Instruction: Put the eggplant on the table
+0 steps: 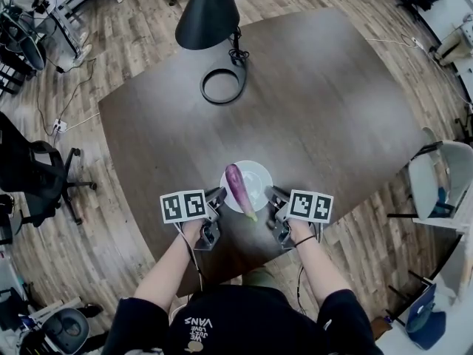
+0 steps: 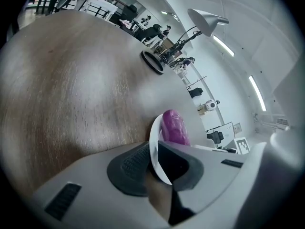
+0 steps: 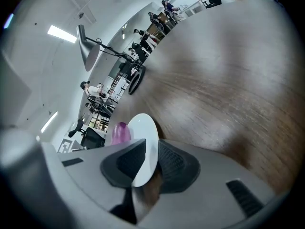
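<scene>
A purple eggplant (image 1: 240, 189) lies across a white plate (image 1: 259, 180) near the front edge of the dark wooden table (image 1: 318, 109). My left gripper (image 1: 219, 196) is at the plate's left rim, and in the left gripper view its pads are shut on that rim (image 2: 153, 142), with the eggplant (image 2: 174, 127) just beyond. My right gripper (image 1: 275, 196) is at the plate's right rim. In the right gripper view the rim (image 3: 145, 132) stands between its jaws, which are slightly apart and not pressing on it. The eggplant's end (image 3: 120, 132) shows behind the plate.
A black desk lamp (image 1: 207, 9) with a ring base (image 1: 223, 86) stands at the table's far side. A black office chair (image 1: 37, 172) is on the left and a white chair (image 1: 443, 176) on the right. Wooden floor surrounds the table.
</scene>
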{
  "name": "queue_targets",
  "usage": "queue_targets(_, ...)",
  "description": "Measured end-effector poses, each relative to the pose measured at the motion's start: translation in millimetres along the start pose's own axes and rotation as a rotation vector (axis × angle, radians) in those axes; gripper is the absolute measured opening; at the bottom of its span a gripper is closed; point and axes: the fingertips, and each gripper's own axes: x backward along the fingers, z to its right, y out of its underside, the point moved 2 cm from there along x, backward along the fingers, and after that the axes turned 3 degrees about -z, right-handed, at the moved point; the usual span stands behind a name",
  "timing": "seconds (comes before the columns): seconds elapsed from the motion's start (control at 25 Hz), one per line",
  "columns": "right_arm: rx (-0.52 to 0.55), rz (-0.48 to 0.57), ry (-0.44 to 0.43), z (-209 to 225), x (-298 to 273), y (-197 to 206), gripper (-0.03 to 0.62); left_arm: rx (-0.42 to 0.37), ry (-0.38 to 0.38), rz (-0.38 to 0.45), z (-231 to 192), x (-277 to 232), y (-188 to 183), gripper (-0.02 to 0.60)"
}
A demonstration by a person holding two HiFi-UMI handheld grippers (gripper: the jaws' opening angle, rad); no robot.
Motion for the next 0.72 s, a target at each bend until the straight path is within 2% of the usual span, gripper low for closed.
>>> queue_targets(0.32,0.047,0.022,0.030,0.0,7.8,0.5,0.127,-0.008,0.015,0.028,1.1,6.6,0.2,0.095)
queue_targets(0.72,0.063,0.036,0.050,3.7,20.1,9.8,0.132,-0.019,0.016,0.041,1.8,17.2,6.3,0.097)
